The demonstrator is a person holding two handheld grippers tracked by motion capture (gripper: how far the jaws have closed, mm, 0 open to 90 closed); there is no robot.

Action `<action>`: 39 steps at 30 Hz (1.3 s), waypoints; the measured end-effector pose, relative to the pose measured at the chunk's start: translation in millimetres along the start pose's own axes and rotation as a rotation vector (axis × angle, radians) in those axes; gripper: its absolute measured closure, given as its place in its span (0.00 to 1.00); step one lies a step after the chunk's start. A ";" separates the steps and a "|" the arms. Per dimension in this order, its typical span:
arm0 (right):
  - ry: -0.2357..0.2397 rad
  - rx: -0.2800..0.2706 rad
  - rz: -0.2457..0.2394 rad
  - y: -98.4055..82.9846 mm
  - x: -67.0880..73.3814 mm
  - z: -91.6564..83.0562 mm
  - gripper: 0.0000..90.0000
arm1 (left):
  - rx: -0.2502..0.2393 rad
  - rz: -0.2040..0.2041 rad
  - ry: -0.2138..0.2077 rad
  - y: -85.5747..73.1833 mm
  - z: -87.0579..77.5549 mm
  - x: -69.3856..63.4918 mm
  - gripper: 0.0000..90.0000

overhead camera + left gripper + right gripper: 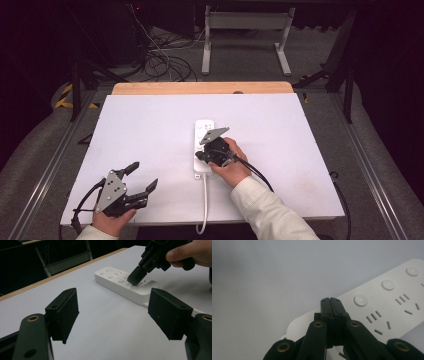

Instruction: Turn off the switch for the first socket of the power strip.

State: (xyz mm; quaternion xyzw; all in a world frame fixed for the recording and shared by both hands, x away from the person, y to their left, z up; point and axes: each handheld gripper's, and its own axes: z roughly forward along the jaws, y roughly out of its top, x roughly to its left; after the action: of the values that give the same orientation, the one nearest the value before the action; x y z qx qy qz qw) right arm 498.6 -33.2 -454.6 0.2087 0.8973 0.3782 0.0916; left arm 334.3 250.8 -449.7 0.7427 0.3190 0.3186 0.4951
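A white power strip (204,131) lies lengthwise in the middle of the white table (150,125); its sockets and round buttons (360,300) face up. A hand holds my right gripper (199,156) over the strip's near end. Its jaws are shut together with nothing between them, and the tip (330,301) sits beside the nearest round button. In the left gripper view that tip (135,278) appears to touch the top of the strip (112,280). My left gripper (142,176) rests at the front left of the table, jaws wide open and empty (112,312), pointing toward the strip.
The strip's white cord (204,200) runs toward me and drops over the table's front edge. A wooden strip (200,88) borders the far edge. Beyond it, cables (165,62) lie on the floor beside a white desk frame (245,22).
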 end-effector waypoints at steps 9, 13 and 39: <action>-0.004 0.005 -0.019 0.0 2.3 1.0 1.00 | 0.004 0.003 0.001 0.1 -0.1 -0.2 0.28; -0.012 0.006 -0.022 -0.6 3.4 2.5 1.00 | 0.002 0.002 0.001 0.0 0.0 -0.3 0.28; -0.019 -0.025 0.003 -5.7 4.2 3.2 1.00 | 0.006 0.013 0.004 0.3 0.3 -0.3 0.28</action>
State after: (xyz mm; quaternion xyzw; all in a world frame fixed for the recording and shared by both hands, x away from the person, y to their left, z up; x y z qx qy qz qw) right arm 494.1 -32.9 -460.9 0.2125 0.8911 0.3877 0.1021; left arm 334.4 250.3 -449.6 0.7456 0.3161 0.3226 0.4901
